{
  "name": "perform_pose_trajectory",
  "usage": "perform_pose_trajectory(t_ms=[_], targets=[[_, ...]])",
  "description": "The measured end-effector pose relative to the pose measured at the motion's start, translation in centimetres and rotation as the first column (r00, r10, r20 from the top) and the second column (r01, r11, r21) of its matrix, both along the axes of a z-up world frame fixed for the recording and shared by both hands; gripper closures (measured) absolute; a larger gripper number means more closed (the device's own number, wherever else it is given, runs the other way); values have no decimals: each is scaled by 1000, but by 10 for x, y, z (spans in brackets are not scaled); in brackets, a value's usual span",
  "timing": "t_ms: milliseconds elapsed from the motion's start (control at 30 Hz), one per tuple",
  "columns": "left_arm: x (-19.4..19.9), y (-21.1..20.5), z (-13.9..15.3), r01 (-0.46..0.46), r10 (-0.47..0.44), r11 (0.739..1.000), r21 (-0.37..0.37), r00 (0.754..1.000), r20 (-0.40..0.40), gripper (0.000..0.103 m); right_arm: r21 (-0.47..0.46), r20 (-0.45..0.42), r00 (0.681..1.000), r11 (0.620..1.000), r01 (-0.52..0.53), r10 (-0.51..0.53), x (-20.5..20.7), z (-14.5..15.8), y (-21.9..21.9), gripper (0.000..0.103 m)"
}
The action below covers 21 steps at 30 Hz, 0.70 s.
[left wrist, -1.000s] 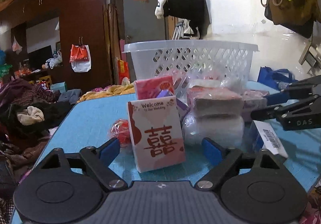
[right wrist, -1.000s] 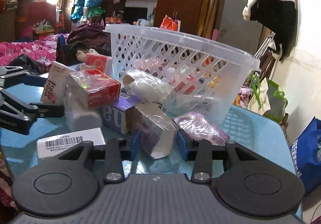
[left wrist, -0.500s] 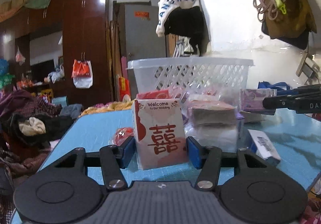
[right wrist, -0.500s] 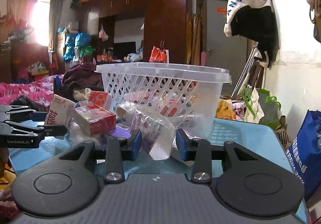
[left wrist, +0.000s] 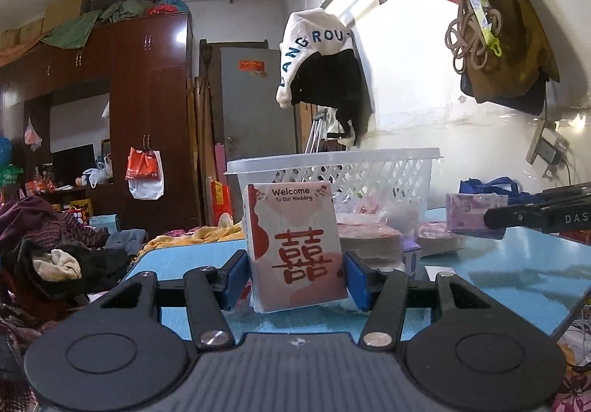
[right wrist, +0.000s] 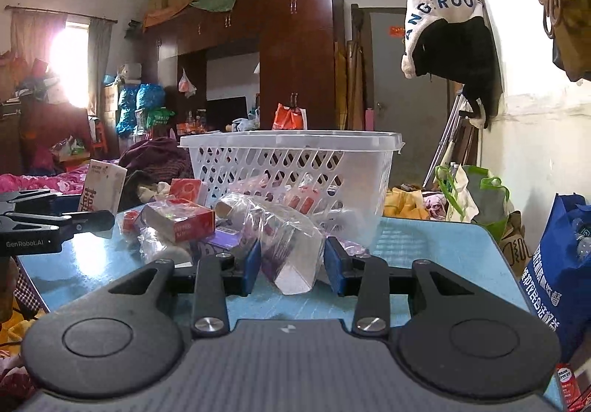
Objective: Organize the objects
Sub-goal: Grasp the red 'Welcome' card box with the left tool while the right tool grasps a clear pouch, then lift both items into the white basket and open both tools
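The left tongs (left wrist: 293,279) clamp an upright white-and-red wedding tissue pack (left wrist: 294,245) above the blue tabletop (left wrist: 517,264). The right tongs (right wrist: 291,266) grip a clear-wrapped purple tissue pack (right wrist: 290,249) just before the white slotted plastic basket (right wrist: 291,160).

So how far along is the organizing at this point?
Done: a few packets seem to lie inside the white basket, seen through its lattice. In hand: the left gripper grips the wedding tissue pack; the right gripper grips a clear-wrapped purple pack. Left: the red box and other packets still piled on the blue table.
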<state>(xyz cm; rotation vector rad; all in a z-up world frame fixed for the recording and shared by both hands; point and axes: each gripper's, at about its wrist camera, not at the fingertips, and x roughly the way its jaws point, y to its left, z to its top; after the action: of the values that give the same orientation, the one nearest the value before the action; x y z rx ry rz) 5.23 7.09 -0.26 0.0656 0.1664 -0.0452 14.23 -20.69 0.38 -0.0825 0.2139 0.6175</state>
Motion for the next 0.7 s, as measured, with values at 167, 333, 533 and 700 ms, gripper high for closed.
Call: perform_pose_trajectory(t_ms=[167, 333, 533, 700], targets=[[-1, -3, 0, 13, -13, 1000, 7, 1000, 1, 44, 4, -2, 1000, 1000, 4, -4, 1, -2, -1, 62], [-1, -2, -2, 18, -18, 1000, 8, 1000, 2, 44, 12, 1, 1000, 1000, 9, -9, 0, -2, -4, 62], [-7, -1, 5, 21, -20, 1000, -14, 999, 43, 44, 43, 18, 1000, 999, -1, 0, -5, 8, -8, 62], [17, -6, 52, 63, -64, 998, 4, 995, 76, 44, 60, 80, 997, 998, -18, 13, 3, 55, 5, 62]])
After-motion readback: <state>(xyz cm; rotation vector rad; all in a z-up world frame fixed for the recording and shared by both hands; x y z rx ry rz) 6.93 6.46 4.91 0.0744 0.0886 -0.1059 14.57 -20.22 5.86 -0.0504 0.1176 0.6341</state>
